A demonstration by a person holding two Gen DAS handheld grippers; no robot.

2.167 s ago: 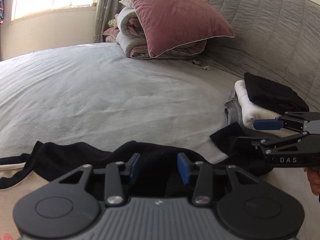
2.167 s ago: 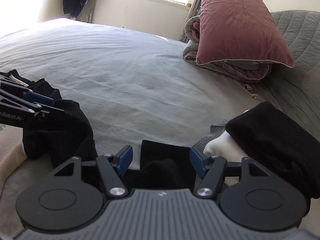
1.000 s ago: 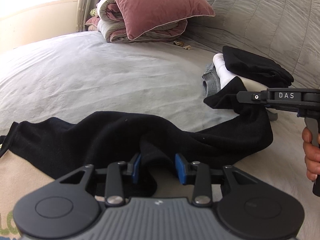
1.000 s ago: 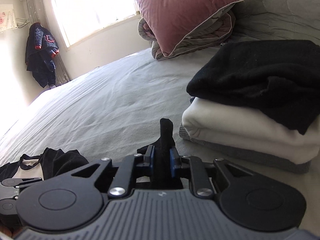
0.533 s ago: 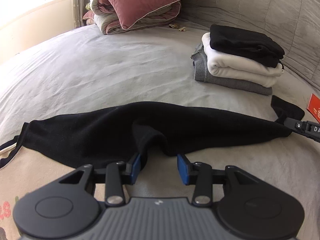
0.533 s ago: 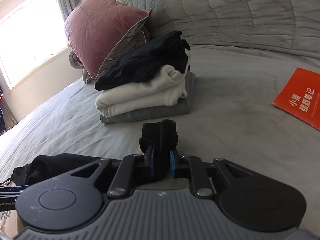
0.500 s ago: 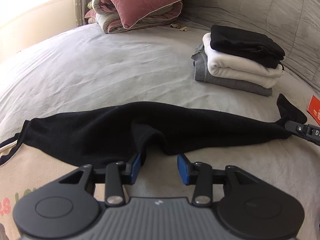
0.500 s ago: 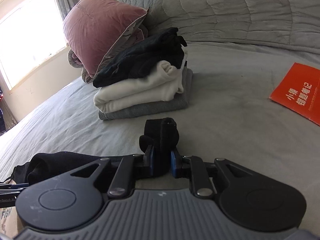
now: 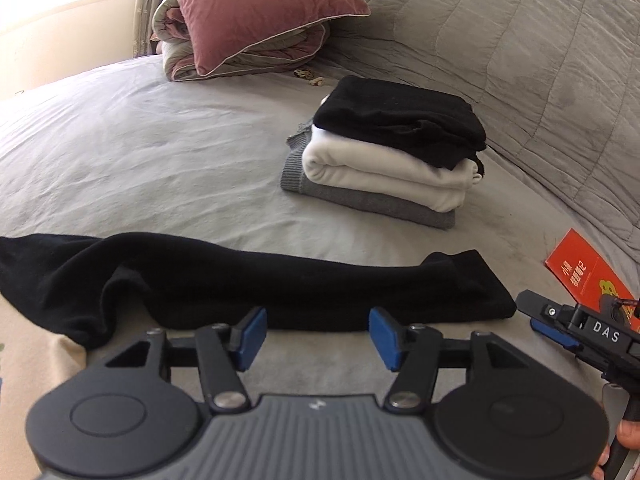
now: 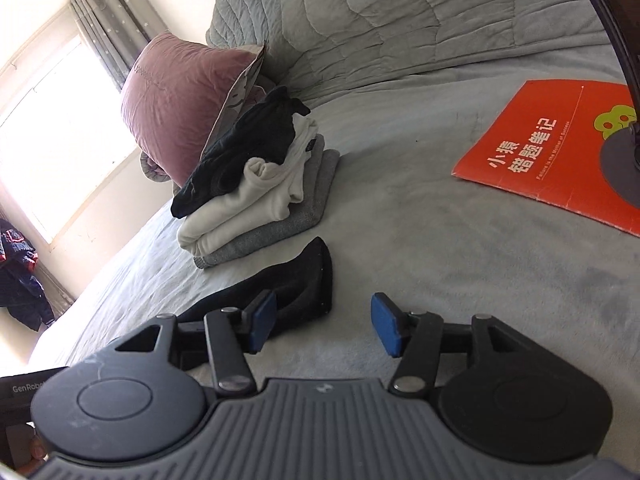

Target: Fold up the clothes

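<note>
A long black sleeve [image 9: 280, 284] of a beige and black garment lies stretched flat across the grey bed [image 9: 140, 152]; its cuff end [image 10: 308, 280] shows in the right wrist view. My left gripper [image 9: 314, 338] hovers just in front of the sleeve's near edge, its jaws opening with nothing between them. My right gripper [image 10: 322, 326] sits beside the cuff, its jaws opening too, with only bare bed between the pads. In the left wrist view the right gripper [image 9: 556, 326] shows at the far right, just off the sleeve's end.
A folded stack [image 9: 392, 160] of black, white and grey clothes sits beyond the sleeve. An orange booklet [image 10: 560, 148] lies on the bed to the right. A pink pillow [image 9: 256, 12] on a rolled quilt rests at the headboard. A dark jacket [image 10: 20, 272] hangs by the window.
Both grippers let go of the black sleeve and their jaws spread apart. The sleeve now lies straight and flat on the bed. The right gripper rolled and drew back from the cuff.
</note>
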